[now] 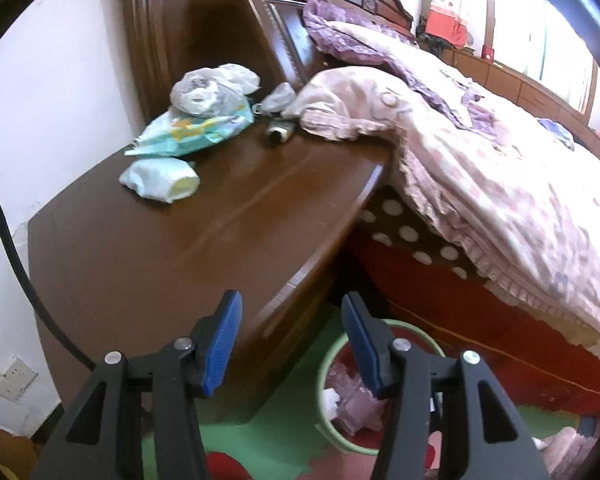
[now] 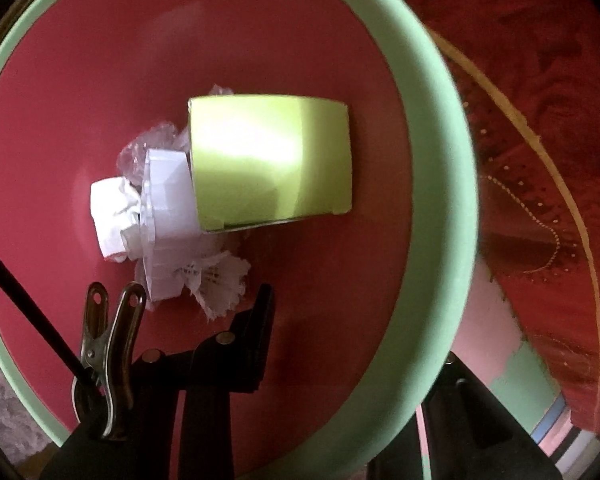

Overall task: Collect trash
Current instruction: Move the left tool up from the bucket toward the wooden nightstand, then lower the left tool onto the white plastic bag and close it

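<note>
On the brown nightstand (image 1: 220, 240) lie a crumpled plastic bag (image 1: 212, 88), a pale green wipes packet (image 1: 192, 132), a rolled white diaper (image 1: 160, 179) and a small bottle (image 1: 278, 134). My left gripper (image 1: 291, 300) hangs open and empty above the nightstand's front corner, well short of that litter. Below it stands a bin (image 1: 323, 364) with a green rim and red inside. My right gripper (image 2: 360, 328) points down into the bin (image 2: 432, 160), one finger inside and one outside, shut on the rim. In the bin lie a green box (image 2: 272, 160), crumpled white paper (image 2: 112, 216) and clear plastic.
A bed with a pink quilt (image 1: 480, 184) spills onto the nightstand's right edge. The red bed base (image 2: 540, 140) stands close to the bin. A black cable (image 1: 8, 232) runs down the white wall at left. A metal clip (image 2: 108, 340) sits on my right gripper.
</note>
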